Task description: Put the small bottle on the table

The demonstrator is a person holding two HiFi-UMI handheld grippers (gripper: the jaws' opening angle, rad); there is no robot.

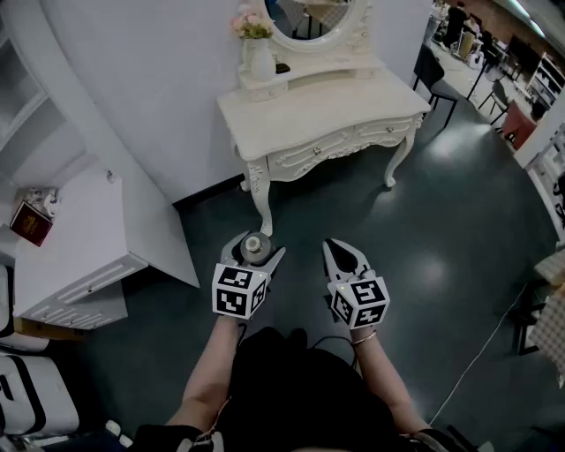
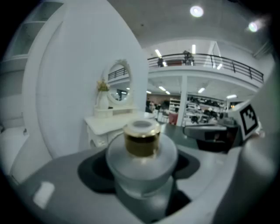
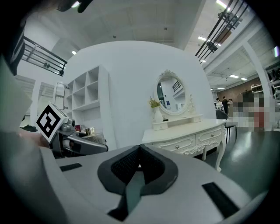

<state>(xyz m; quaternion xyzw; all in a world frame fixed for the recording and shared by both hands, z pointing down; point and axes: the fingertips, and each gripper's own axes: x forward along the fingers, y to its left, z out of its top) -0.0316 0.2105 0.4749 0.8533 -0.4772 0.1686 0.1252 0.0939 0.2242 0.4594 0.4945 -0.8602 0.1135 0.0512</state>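
The small bottle [image 1: 254, 246] is round frosted glass with a gold collar and pale cap [image 2: 141, 139]. It sits upright between the jaws of my left gripper [image 1: 255, 250], which is shut on its body, held above the dark floor a little in front of the white dressing table [image 1: 318, 110]. In the left gripper view the bottle fills the middle and the table [image 2: 113, 124] lies ahead at the left. My right gripper [image 1: 342, 258] hangs beside the left one, shut with nothing in it; its tips meet [image 3: 139, 162]. The table [image 3: 192, 131] stands ahead of it.
On the table's back shelf stand a white vase of flowers [image 1: 256, 48] and an oval mirror [image 1: 311, 22]. A white cabinet [image 1: 75, 243] with a red box [image 1: 32, 221] is at the left. A dark chair [image 1: 434, 75] stands right of the table. A cable [image 1: 481, 349] crosses the floor.
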